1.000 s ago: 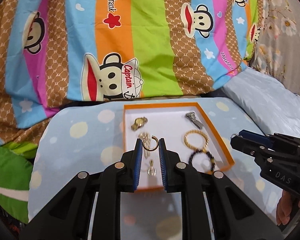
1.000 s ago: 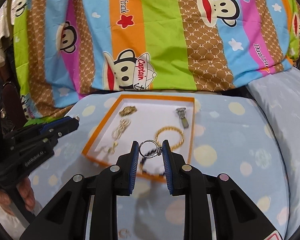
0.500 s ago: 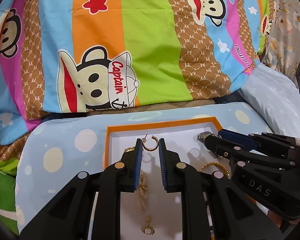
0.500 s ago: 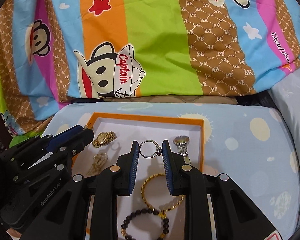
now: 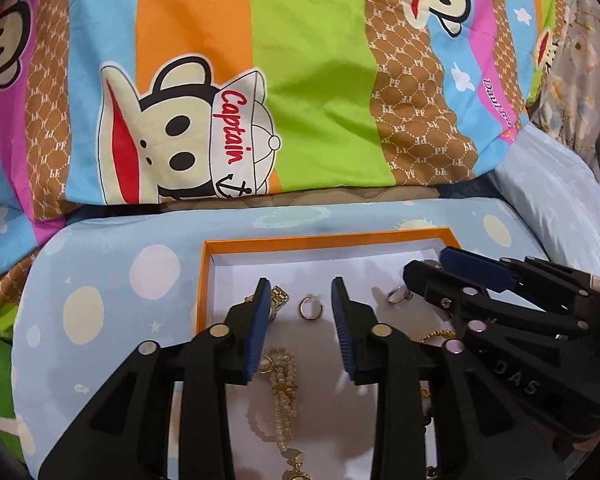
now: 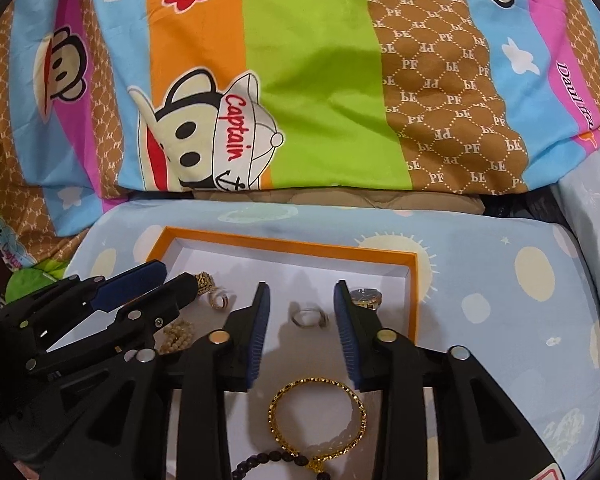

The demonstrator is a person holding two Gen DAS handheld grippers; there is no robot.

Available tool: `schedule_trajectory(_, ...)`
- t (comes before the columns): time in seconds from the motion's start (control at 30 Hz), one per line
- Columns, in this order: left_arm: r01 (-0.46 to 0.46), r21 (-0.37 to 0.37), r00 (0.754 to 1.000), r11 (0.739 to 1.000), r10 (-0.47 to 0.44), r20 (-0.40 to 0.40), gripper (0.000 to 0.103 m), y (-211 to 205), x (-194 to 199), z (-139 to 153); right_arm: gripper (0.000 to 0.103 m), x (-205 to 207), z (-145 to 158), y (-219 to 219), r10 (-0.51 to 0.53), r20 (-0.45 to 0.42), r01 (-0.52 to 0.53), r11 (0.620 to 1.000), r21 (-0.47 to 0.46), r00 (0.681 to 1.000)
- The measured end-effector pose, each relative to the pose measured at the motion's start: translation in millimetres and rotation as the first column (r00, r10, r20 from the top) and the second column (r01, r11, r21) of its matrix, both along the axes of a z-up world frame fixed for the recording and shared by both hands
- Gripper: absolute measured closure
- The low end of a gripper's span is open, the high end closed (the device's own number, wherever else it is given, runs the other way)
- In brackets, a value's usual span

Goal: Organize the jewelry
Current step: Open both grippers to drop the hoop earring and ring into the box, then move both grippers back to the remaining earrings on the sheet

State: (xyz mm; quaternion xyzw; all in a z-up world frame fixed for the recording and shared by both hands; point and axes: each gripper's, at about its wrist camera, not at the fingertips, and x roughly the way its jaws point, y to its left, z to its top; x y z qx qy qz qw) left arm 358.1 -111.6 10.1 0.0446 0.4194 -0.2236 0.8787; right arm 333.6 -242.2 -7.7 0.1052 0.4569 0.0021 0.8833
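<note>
An orange-rimmed white tray holds the jewelry. My left gripper is open over it; a gold hoop earring lies on the tray floor between its fingers. My right gripper is open; a silver ring lies on the tray between its fingers. The ring also shows in the left wrist view, by the right gripper's tip. A gold watch, a pearl strand, a gold chain bracelet, a dark bead bracelet and a silver watch lie in the tray.
The tray sits on a light blue dotted cushion. A striped cartoon-monkey blanket rises behind it. A pale blue pillow lies at the right. The two grippers are close side by side over the tray.
Both grippers moved forward and down into the tray and opened. The left let go of the gold hoop earring and the right let go of the silver ring; both now lie in the tray.
</note>
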Motion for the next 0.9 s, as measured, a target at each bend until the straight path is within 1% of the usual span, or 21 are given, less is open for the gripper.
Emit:
schedule_trajectory(0.07,0.000,-0.032,1.000,0.999,-0.001,-0.021,0.068,4,2,0,0.063,-4,4,-2,-0.002,0.020,0.001,1.000,0.010,1.000)
schedule_trajectory(0.13,-0.010,-0.043,1.000,0.999,0.009,-0.020,0.068,7,0,2,0.063,-11,12,-5,-0.009,0.043,0.009,1.000,0.017,0.999)
schedule_trajectory(0.27,-0.020,-0.073,1.000,0.997,0.020,-0.002,0.068,18,-12,16,0.063,-33,27,-10,-0.020,0.074,0.016,0.999,0.052,0.997)
schedule_trajectory(0.33,-0.019,-0.077,0.999,0.997,0.021,0.030,0.068,25,-27,27,0.063,-49,35,-10,-0.021,0.095,0.016,0.999,0.047,0.995)
schedule_trajectory(0.4,-0.016,-0.063,0.997,0.998,0.021,0.076,0.068,30,-46,38,0.063,-72,45,-10,-0.020,0.122,0.017,1.000,0.026,0.992)
schedule_trajectory(0.53,-0.009,0.001,0.986,1.000,0.009,0.168,0.068,38,-99,55,0.063,-125,58,-3,-0.020,0.171,0.025,0.999,-0.027,0.985)
schedule_trajectory(0.57,-0.012,0.015,0.983,1.000,0.010,0.184,0.068,40,-110,56,0.063,-138,59,0,-0.022,0.179,0.031,0.998,-0.048,0.984)
schedule_trajectory(0.63,-0.032,0.066,0.975,0.997,0.016,0.220,0.068,42,-138,57,0.063,-166,59,8,-0.023,0.191,0.041,0.995,-0.093,0.981)
schedule_trajectory(0.7,-0.047,0.111,0.967,0.993,0.017,0.253,0.068,43,-163,54,0.063,-190,55,15,-0.024,0.179,0.046,0.992,-0.119,0.984)
schedule_trajectory(0.8,-0.059,0.155,0.962,0.986,0.015,0.272,0.068,46,-191,48,0.062,-224,44,25,-0.011,0.162,0.030,0.993,-0.112,0.987)
schedule_trajectory(0.87,-0.056,0.162,0.967,0.985,0.014,0.253,0.067,49,-211,41,0.062,-243,37,30,-0.011,0.155,0.028,0.993,-0.111,0.988)
schedule_trajectory(0.9,-0.056,0.160,0.970,0.986,0.015,0.244,0.063,51,-217,37,0.062,-251,33,33,-0.014,0.153,0.030,0.994,-0.106,0.988)
